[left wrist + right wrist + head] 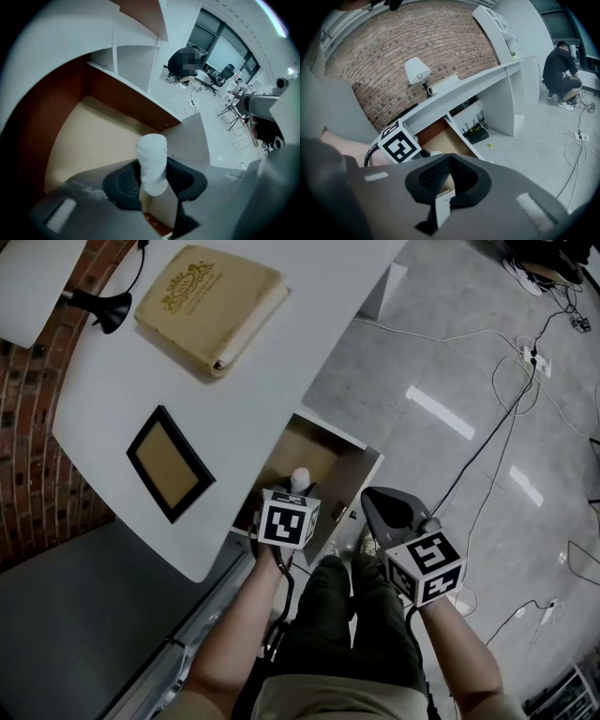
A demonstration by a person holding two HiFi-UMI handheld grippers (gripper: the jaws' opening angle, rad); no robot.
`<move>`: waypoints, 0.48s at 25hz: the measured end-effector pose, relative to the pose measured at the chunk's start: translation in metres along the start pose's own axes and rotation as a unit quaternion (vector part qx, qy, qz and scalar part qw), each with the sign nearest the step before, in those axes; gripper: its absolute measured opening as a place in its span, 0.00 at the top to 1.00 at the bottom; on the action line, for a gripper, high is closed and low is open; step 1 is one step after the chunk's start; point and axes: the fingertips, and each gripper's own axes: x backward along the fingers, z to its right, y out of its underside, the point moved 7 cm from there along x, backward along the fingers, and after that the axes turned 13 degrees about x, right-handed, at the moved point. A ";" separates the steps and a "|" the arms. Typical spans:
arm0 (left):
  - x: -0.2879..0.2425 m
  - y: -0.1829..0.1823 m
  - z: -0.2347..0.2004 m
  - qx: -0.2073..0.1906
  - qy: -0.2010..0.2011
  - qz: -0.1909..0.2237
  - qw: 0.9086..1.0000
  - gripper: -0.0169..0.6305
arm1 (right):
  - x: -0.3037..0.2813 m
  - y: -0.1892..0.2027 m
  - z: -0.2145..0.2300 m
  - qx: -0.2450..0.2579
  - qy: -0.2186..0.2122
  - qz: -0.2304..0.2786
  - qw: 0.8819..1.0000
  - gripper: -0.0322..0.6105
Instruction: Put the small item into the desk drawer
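1 white cylinder [152, 161], tan wooden drawer [93, 136]

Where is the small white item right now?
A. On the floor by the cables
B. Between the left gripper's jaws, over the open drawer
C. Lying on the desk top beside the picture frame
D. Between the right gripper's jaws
B: the left gripper view shows the small white item clamped upright between the pads of the left gripper, with the open drawer beneath it.

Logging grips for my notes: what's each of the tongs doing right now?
Left tongs: closed on the small white item.
Right tongs: closed, empty.
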 end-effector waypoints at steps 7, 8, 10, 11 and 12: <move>-0.028 0.002 -0.004 0.015 0.007 -0.021 1.000 0.73 | -0.009 0.020 0.005 -0.005 -0.008 -0.012 1.000 0.95; -0.029 0.002 -0.004 0.016 0.010 -0.021 1.000 0.72 | -0.009 0.021 0.005 -0.005 -0.008 -0.012 1.000 0.95; -0.030 0.002 -0.003 0.018 0.014 -0.022 1.000 0.67 | -0.009 0.022 0.006 -0.008 -0.006 -0.013 1.000 0.95; -0.029 0.002 -0.003 0.018 0.014 -0.022 1.000 0.67 | -0.008 0.023 0.006 -0.010 -0.005 -0.012 1.000 0.95; -0.028 0.002 -0.002 0.017 0.014 -0.021 1.000 0.65 | -0.007 0.022 0.006 -0.010 -0.003 -0.012 1.000 0.95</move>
